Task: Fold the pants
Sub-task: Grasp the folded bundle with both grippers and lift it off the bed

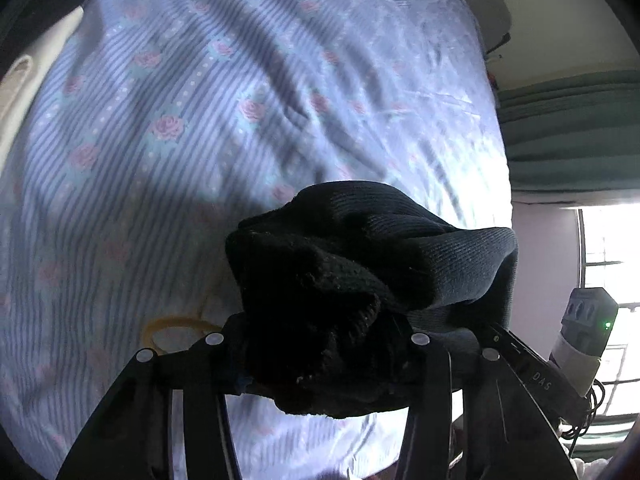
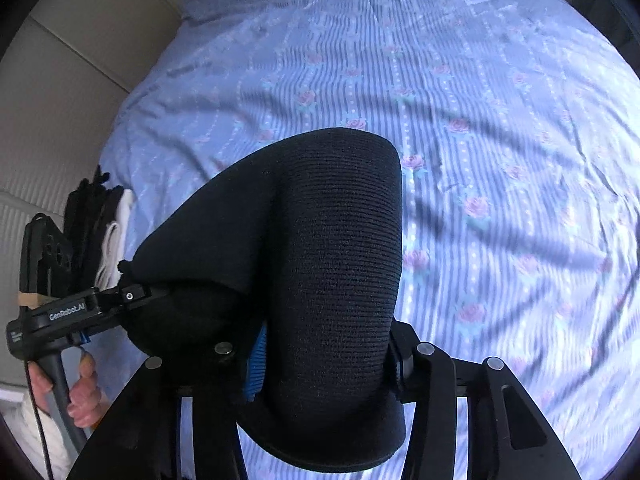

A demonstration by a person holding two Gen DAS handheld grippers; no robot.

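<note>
The pants (image 1: 360, 264) are black ribbed knit, gathered into a thick bunch and lifted off the bed. My left gripper (image 1: 320, 364) is shut on one bunched end, with fabric spilling over both fingers. In the right wrist view a broad fold of the pants (image 2: 336, 248) drapes forward through my right gripper (image 2: 324, 360), which is shut on it; a blue pad (image 2: 256, 364) shows at its left finger. The left gripper (image 2: 132, 296) appears there too, clamped on the fabric's left end, and a hand (image 2: 84, 396) holds its handle. The right gripper's finger (image 1: 532, 372) shows at the right of the left wrist view.
A blue striped bedsheet with pink roses (image 2: 480, 160) covers the bed beneath. A stack of folded black and white clothes (image 2: 108, 232) lies at the bed's left edge by a beige wall (image 2: 60, 100). A yellow loop (image 1: 176, 326) lies on the sheet. A bright window (image 1: 608, 280) is at right.
</note>
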